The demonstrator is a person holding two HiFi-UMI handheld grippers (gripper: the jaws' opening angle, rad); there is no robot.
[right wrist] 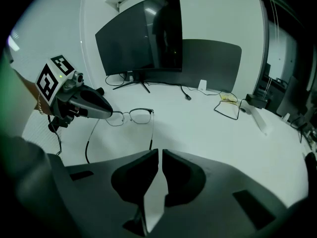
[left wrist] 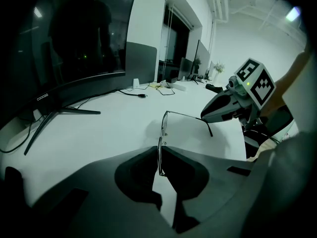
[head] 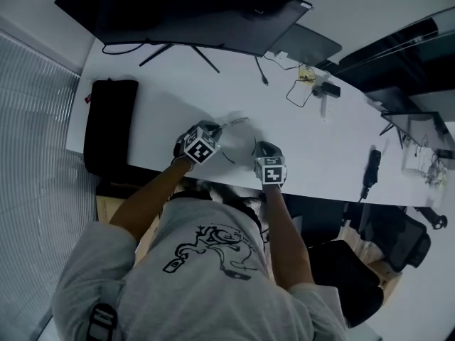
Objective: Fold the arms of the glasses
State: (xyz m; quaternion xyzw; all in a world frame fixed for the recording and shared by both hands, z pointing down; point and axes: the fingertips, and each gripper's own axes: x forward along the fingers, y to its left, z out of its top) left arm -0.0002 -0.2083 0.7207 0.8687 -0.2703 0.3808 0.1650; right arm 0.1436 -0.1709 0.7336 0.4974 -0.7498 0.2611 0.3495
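1. A person in a grey printed shirt (head: 206, 275) leans over a white desk (head: 178, 91) with a gripper in each hand, both low and near the desk's front edge
2. The glasses (right wrist: 131, 117), a thin wire frame, are between the two grippers, in front of the big curved monitor (head: 178, 13); I can't tell whether they rest on the desk or hang just above it
3. The left gripper (left wrist: 160, 148) has its jaws clamped on the front of the glasses: in the left gripper view the rim runs edge-on straight into the narrow slit between the pads
4. Seen from the right gripper view, that grip sits at one end of the frame, beside one lens, while the other lens stands free
5. Both arms of the glasses are unfolded: the one at the held end curves down beside the left gripper, and the one at the free end reaches back toward the right gripper
6. The right gripper (right wrist: 160, 151) has its jaws together, with only a thin slit between them and nothing in it; the tip of the free arm ends just ahead of its jaw tips, and I can't tell whether they touch
7. A black bag (head: 110, 123) lies at the left end of the desk, well apart from the glasses, and loose cables (head: 302, 84) lie further back on the right
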